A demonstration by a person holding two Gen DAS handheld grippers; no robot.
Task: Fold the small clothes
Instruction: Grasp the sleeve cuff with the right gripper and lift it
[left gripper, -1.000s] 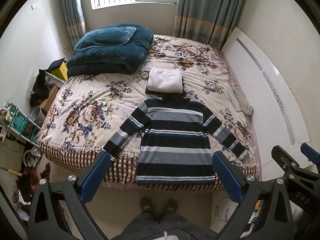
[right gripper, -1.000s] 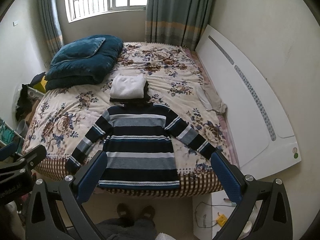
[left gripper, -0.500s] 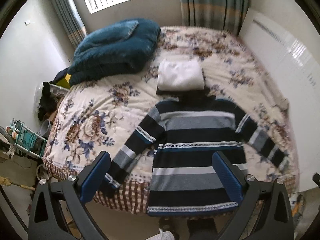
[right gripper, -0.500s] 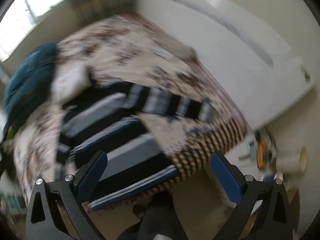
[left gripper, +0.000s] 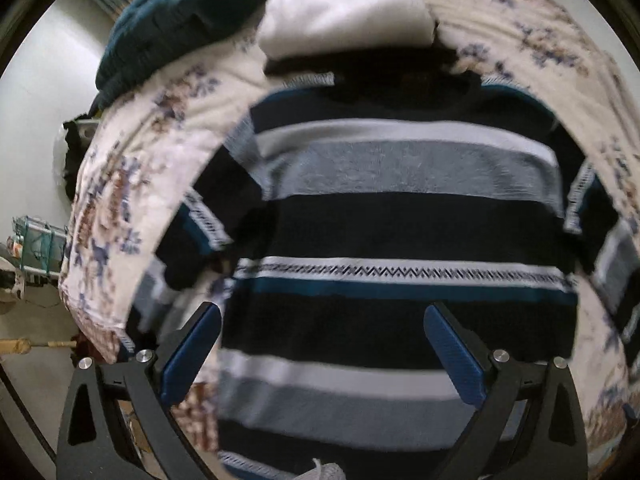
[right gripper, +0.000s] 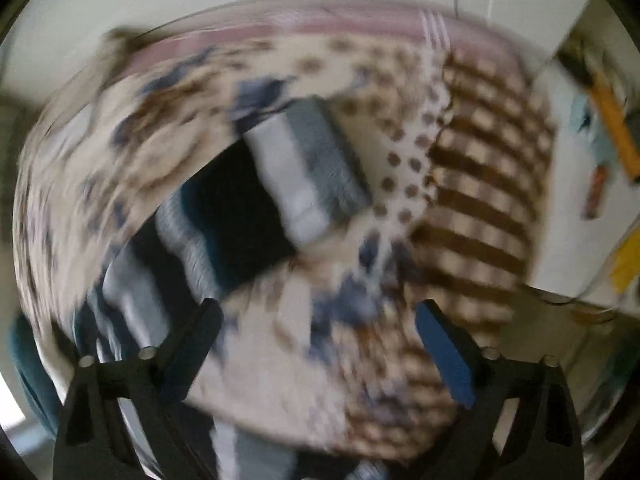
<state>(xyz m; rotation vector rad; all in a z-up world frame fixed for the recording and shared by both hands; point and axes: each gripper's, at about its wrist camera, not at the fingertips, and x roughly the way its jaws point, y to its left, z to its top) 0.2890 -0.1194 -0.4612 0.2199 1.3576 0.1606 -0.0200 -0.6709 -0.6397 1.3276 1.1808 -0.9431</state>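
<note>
Soft, even daylight fills the room, with no harsh glare. The left wrist view is mildly smeared: the navy, grey and white striped knit sweater point(left gripper: 400, 232) stays readable while the floral bedspread point(left gripper: 120, 184) blurs toward the bowed edges. The right wrist view is heavily motion-blurred; the striped sleeve point(right gripper: 304, 168) and brown checked bed skirt point(right gripper: 480, 184) streak, and dark vignetting rings both frames.

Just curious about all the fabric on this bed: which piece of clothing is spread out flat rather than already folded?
The striped sweater, in navy, grey and white bands, lies spread open with its sleeves out. The white garment beyond its collar is already folded into a compact block.
</note>
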